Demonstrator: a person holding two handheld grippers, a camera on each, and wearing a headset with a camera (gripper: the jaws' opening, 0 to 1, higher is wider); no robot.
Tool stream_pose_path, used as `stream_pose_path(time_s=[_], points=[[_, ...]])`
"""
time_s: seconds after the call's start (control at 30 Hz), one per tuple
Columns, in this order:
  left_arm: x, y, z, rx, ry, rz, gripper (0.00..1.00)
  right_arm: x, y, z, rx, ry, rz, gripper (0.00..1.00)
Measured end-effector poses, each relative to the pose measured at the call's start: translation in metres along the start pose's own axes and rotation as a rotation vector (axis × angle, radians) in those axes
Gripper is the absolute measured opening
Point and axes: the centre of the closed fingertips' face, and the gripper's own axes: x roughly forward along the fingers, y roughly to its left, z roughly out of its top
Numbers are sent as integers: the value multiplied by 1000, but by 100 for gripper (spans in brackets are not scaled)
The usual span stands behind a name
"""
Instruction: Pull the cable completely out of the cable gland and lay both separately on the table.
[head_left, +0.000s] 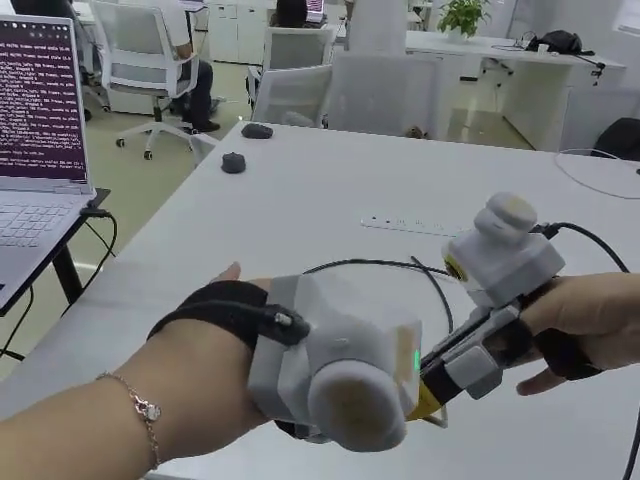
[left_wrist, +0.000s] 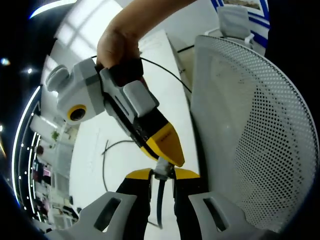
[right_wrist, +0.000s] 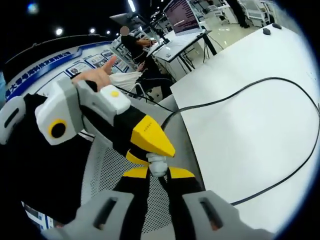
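Left hand-held gripper (left_wrist: 162, 176) is closed on the black cable (left_wrist: 160, 202). Right hand-held gripper (right_wrist: 157, 173) meets it nose-to-nose from 11 o'clock, apparently clamping the white cable gland (right_wrist: 156, 163). The cable's axis runs along both.

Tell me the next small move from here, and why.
Probably draw the grippers straight apart. The right gripper looks shut on the cable gland, and the left gripper on the cable just behind it, tip to tip. The cable runs into the gland, so it is not yet out, and neither lies on the table.
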Motion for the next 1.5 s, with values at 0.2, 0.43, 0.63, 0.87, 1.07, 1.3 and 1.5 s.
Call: stream_pose_path(time_s=[0.2,0.43,0.63,0.87,1.07,1.3,1.5], points=[[3,7,-6,-146,16,-41,15,-2,-7,7,-207,46,-187,10],[9,13,-13,-241,51,-105,15,-3,-22,9,-421,125,-384,8],[16,11,-14,-437,43,-192,15,-6,-31,8,-582,183,-522,8],[20,5,-12,-674,-17,-306,15,-7,-33,4,-880,287,-625,9],[21,12,-11,-831,-77,-322,15,-13,-36,9,-1032,294,-718,11],[13,12,-12,-526,-22,-195,16,-15,-20,4,-597,85,-451,21],[8,9,-4,-323,-11,-126,16,-24,-15,12,-377,-24,-303,24]])
